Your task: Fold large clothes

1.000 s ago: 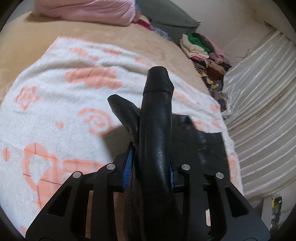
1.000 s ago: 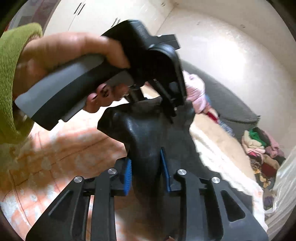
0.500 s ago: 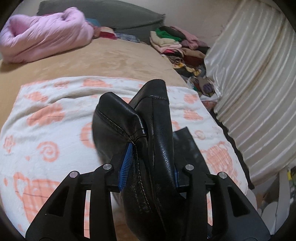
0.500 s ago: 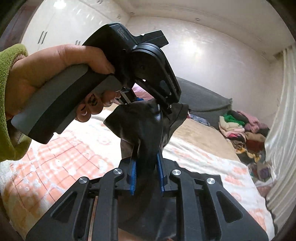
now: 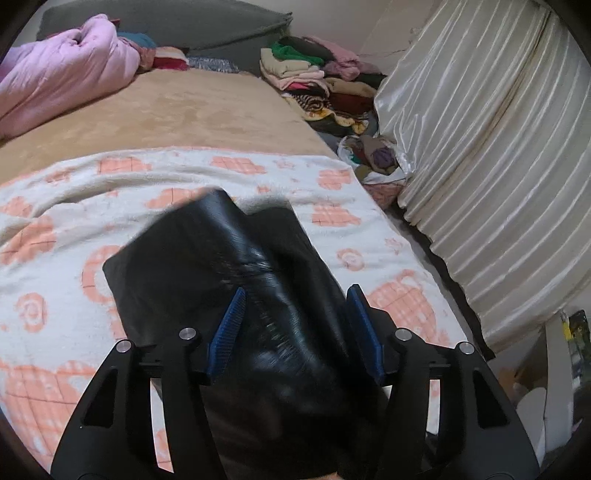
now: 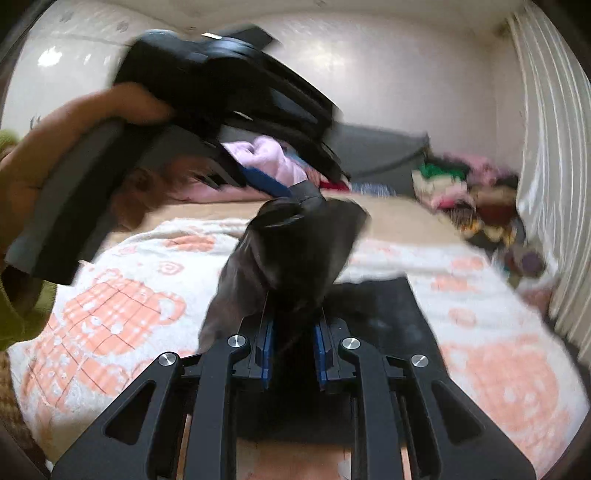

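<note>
A black leather-like garment (image 5: 229,280) lies partly on the white and orange blanket (image 5: 74,206) on the bed. My left gripper (image 5: 295,328) is open, its blue pads apart on either side of the garment, which is blurred. My right gripper (image 6: 293,350) is shut on a bunched part of the same garment (image 6: 295,243) and holds it above the blanket (image 6: 122,306). The left gripper's body and the hand holding it (image 6: 207,99) show blurred at the upper left of the right wrist view.
A pink quilt (image 5: 62,77) and a grey pillow (image 5: 177,18) lie at the head of the bed. A pile of folded clothes (image 5: 317,81) sits at the far right. A pale curtain (image 5: 491,155) hangs along the right side.
My left gripper has opened and let go of the garment, which drops and spreads onto the blanket. My right gripper still holds its part, and both views have tilted downward.
</note>
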